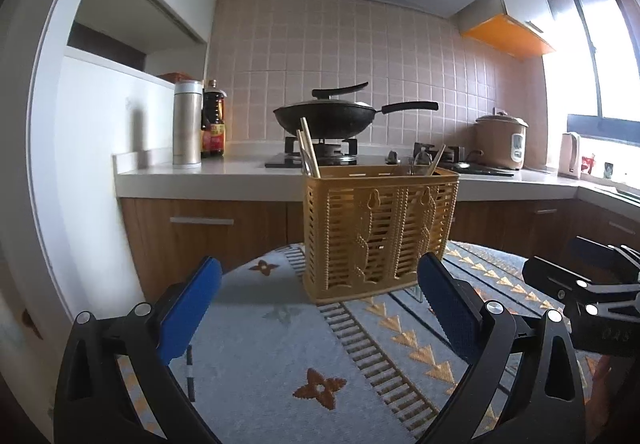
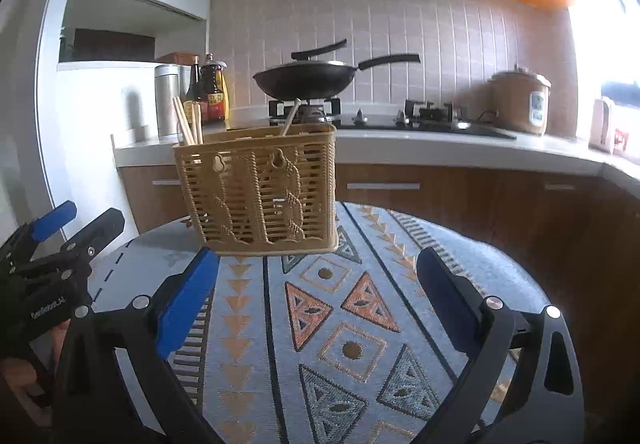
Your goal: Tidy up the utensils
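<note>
A tan plastic utensil basket (image 1: 380, 232) stands upright on a patterned round table (image 1: 280, 344); it also shows in the right wrist view (image 2: 260, 187). Wooden chopsticks (image 1: 309, 147) stick out of its left compartment, and one more (image 1: 435, 160) leans out on the right. They show in the right wrist view too (image 2: 186, 123). A thin black pen-like stick (image 1: 191, 374) lies on the cloth by my left finger. My left gripper (image 1: 320, 284) is open and empty, just short of the basket. My right gripper (image 2: 318, 276) is open and empty, in front of the basket.
Behind the table runs a kitchen counter (image 1: 240, 167) with a black wok (image 1: 332, 117) on a gas stove, a steel flask (image 1: 187, 123), sauce bottles (image 1: 214, 123) and a rice cooker (image 1: 502, 141). The table edge drops off close behind the basket.
</note>
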Motion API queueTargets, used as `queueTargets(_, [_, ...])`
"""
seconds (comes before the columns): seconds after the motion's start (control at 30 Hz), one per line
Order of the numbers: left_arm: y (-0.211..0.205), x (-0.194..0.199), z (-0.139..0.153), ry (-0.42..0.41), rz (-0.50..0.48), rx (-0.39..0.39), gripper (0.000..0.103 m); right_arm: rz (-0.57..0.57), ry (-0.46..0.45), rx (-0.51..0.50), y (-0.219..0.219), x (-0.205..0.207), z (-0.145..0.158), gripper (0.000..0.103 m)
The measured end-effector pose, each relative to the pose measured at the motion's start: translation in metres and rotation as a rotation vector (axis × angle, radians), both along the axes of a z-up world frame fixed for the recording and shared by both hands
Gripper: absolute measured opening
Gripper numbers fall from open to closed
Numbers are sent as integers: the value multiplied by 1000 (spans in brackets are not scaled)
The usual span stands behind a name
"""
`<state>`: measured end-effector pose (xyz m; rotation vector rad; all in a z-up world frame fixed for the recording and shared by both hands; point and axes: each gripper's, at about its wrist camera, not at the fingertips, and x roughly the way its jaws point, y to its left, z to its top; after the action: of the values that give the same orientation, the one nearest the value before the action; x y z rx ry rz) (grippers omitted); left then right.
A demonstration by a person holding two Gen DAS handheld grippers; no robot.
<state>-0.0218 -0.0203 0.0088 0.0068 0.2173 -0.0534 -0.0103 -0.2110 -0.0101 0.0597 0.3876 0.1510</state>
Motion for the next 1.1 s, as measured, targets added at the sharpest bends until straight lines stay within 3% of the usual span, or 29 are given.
queueTargets(1.1, [-5, 3, -1, 23, 9, 36, 95, -8, 57, 0, 1, 11, -7, 95])
